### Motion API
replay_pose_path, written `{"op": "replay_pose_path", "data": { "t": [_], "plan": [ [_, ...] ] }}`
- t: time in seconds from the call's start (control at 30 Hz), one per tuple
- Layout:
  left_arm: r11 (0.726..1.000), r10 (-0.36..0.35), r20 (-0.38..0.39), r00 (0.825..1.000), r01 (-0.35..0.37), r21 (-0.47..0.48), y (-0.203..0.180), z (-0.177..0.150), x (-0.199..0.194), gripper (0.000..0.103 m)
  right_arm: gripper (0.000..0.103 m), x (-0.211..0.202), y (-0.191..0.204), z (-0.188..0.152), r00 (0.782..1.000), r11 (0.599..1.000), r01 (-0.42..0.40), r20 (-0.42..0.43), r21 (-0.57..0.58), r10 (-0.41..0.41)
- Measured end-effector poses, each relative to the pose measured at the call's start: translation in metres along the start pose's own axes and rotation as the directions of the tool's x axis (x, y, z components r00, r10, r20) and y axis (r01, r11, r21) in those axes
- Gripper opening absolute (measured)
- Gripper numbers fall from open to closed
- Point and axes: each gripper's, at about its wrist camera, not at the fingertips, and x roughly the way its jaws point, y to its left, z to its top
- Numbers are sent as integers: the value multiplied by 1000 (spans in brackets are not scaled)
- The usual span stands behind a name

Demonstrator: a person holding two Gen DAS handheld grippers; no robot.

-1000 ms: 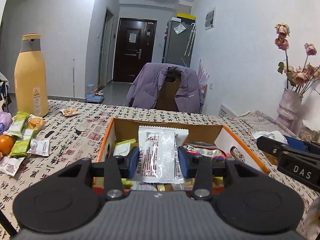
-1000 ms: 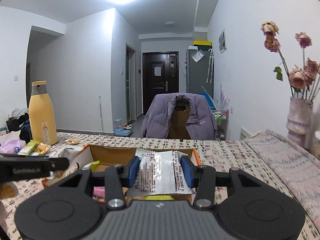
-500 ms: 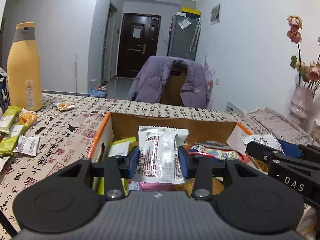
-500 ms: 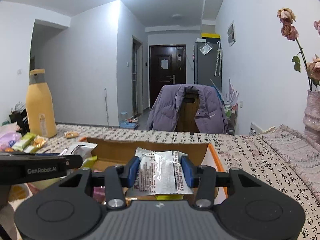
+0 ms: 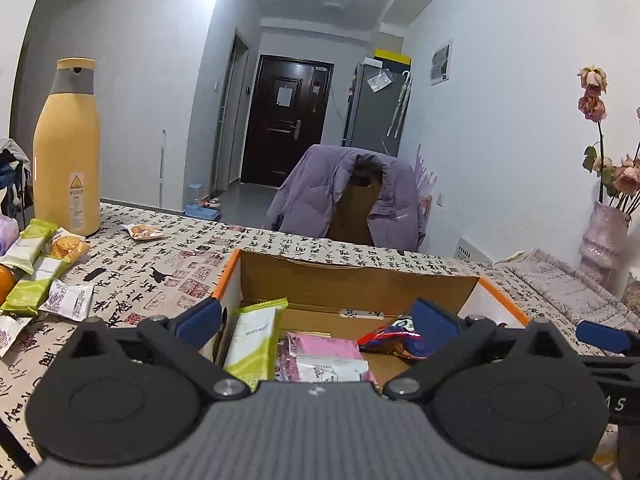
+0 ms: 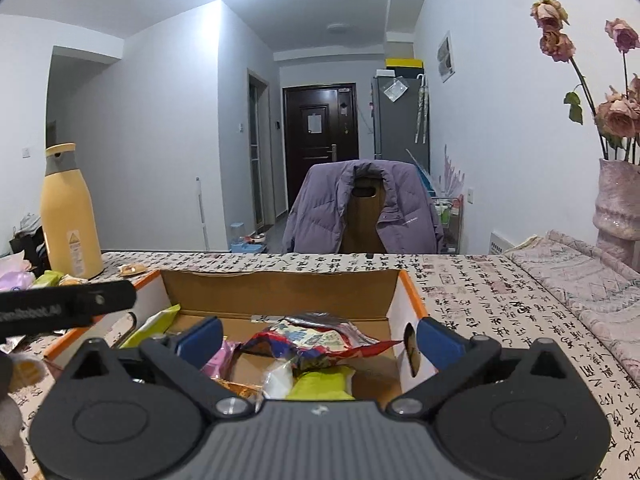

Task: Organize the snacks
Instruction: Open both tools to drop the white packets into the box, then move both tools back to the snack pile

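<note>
An orange-rimmed cardboard box (image 5: 228,276) sits on the table and also shows in the right wrist view (image 6: 410,284). Inside lie a green packet (image 5: 252,340), a pink-and-white packet (image 5: 320,356) and a red-blue wrapper (image 5: 388,338); the red-blue wrapper (image 6: 316,340) shows in the right wrist view too. My left gripper (image 5: 318,320) is open and empty above the box's near edge. My right gripper (image 6: 320,338) is open and empty above the box's right half. Several loose snack packets (image 5: 36,276) lie on the table at the left.
A tall yellow bottle (image 5: 68,152) stands at the table's far left. An orange (image 5: 6,284) lies by the loose packets. A small snack (image 5: 140,232) lies behind them. A vase of dried roses (image 6: 618,200) stands at the right. A chair with a purple jacket (image 5: 352,200) is behind the table.
Both grippers have opened and let go of their white packets, which are no longer between the fingers. Both views now look deeper into the box.
</note>
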Motion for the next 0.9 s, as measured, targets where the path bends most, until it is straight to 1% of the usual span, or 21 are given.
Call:
{"op": "replay_pose_path", "data": {
  "t": [0.27, 0.4, 0.53, 0.67, 0.9],
  "plan": [
    [1000, 5, -4, 1000, -5, 2, -3, 2, -1, 103, 103, -4, 2, 2, 1000, 1000, 12, 7, -6, -12],
    [1000, 2, -5, 1000, -2, 9, -4, 7, -7, 103, 103, -16, 5, 7, 999, 999, 33, 28, -30, -32],
    [1000, -13, -13, 1000, 13, -7, -3, 14, -17, 103, 103, -32, 7, 14, 998, 999, 27, 53, -40, -25],
    [1000, -24, -9, 1000, 24, 9, -4, 16, -31, 103, 103, -47, 8, 17, 998, 998, 23, 64, -54, -20],
    [998, -37, -7, 999, 37, 50, -1, 8, -59, 103, 103, -75, 6, 7, 998, 998, 18, 55, -68, -15]
  ]
}}
